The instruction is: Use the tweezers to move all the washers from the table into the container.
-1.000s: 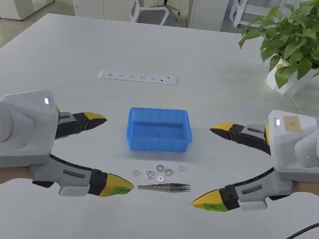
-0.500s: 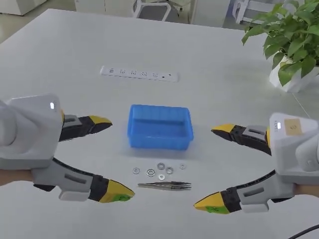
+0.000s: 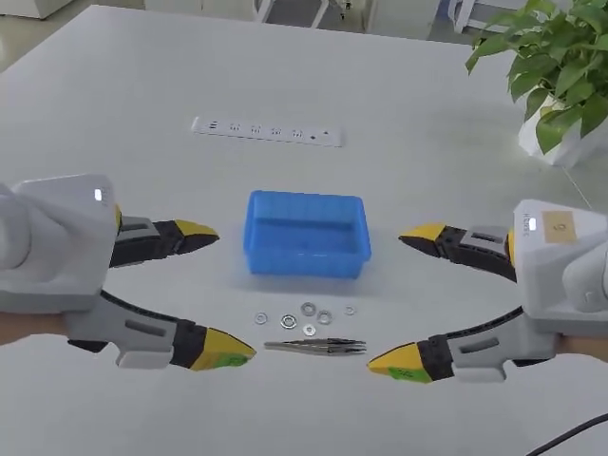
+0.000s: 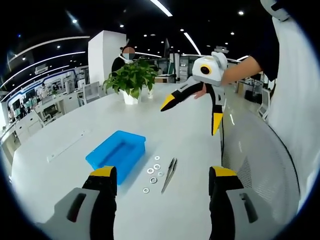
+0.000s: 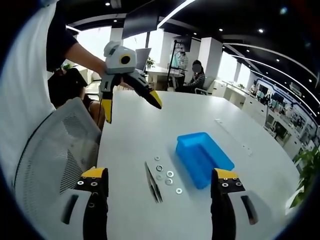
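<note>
Several small metal washers [image 3: 304,318] lie in a loose cluster on the white table, just in front of the blue container [image 3: 306,234]. Steel tweezers [image 3: 316,347] lie flat right below the washers. My left gripper [image 3: 217,296] hovers open to the left of them, nothing between its jaws. My right gripper [image 3: 407,297] hovers open on the right, also holding nothing. In the left gripper view the washers [image 4: 152,174], tweezers [image 4: 170,174] and container [image 4: 117,154] lie ahead of the jaws; the right gripper view shows washers [image 5: 168,178], tweezers [image 5: 152,181] and container [image 5: 202,157].
A white power strip [image 3: 266,131] lies beyond the container. A potted green plant [image 3: 560,71] stands at the table's far right. A mesh chair [image 5: 52,145] sits at the table's near edge. People sit in the background.
The head camera has tilted slightly, shifting the scene. Both grippers stay open and hover in about the same places beside the tweezers.
</note>
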